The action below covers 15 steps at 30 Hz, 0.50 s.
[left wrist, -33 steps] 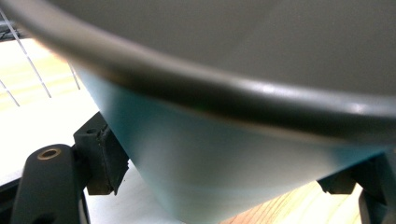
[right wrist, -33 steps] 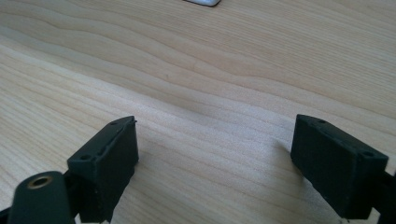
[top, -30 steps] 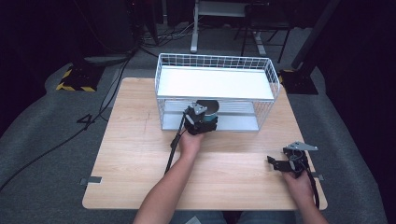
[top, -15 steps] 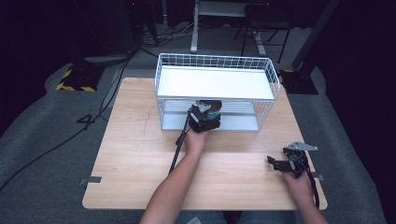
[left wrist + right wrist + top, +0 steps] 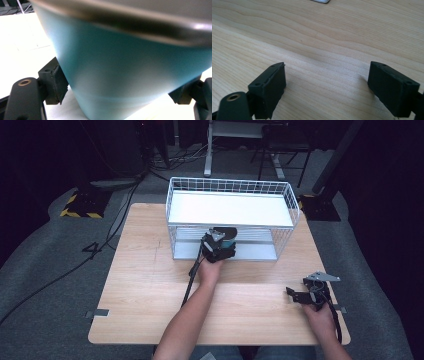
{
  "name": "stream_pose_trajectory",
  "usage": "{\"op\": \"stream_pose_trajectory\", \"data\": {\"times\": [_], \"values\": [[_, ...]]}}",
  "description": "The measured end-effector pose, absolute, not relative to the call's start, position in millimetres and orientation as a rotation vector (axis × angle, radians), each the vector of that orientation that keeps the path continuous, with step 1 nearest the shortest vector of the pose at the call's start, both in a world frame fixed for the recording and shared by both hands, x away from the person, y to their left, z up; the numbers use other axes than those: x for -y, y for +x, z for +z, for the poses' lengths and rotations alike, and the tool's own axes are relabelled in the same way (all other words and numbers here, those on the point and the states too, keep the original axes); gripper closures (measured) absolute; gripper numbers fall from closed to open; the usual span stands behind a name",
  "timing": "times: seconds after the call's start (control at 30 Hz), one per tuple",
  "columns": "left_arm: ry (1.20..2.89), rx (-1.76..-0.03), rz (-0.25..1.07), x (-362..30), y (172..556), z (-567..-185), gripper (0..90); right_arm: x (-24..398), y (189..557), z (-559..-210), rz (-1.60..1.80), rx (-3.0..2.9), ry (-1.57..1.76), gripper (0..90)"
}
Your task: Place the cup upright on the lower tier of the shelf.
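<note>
Teal cup (image 5: 130,75) with a dark rim sits clamped between the jaws of the left tool (image 5: 218,245), at the lower opening of the white wire rack (image 5: 232,217); it is blurred and cut off by the frame, and no writing is readable. The right tool (image 5: 309,294) rests on the wooden counter (image 5: 145,285), well apart from the cup, jaws apart around nothing.

This looks like a lab or studio set up for recording, not a home. A plain light wooden table (image 5: 150,285) stands alone on grey carpet (image 5: 45,285), lit brightly while the surroundings fall into darkness. Black cables (image 5: 75,265) run loose across the floor. A strip of yellow-and-black hazard tape (image 5: 79,213) marks a dark base at the left, and white metal stand legs (image 5: 207,150) rise behind the table. Small pieces of grey tape (image 5: 98,313) mark the table's position on the carpet.
</note>
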<state>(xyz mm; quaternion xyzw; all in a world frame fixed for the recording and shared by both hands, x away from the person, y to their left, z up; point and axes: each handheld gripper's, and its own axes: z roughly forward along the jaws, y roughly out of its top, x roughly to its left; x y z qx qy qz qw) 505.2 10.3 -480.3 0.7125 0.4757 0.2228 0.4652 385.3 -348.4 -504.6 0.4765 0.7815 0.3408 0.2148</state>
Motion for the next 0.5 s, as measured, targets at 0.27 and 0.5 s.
{"op": "stream_pose_trajectory", "data": {"times": [0.27, 0.5], "values": [[1.725, -1.203, 0.544, -16, 505, -475, 1.9, 348, 385, -505, 0.945, -2.167, 1.321, 15.4], [1.719, -1.173, 0.491, -26, 497, -471, 0.0, 348, 385, -505, 0.945, -2.167, 1.321, 15.4]]}}
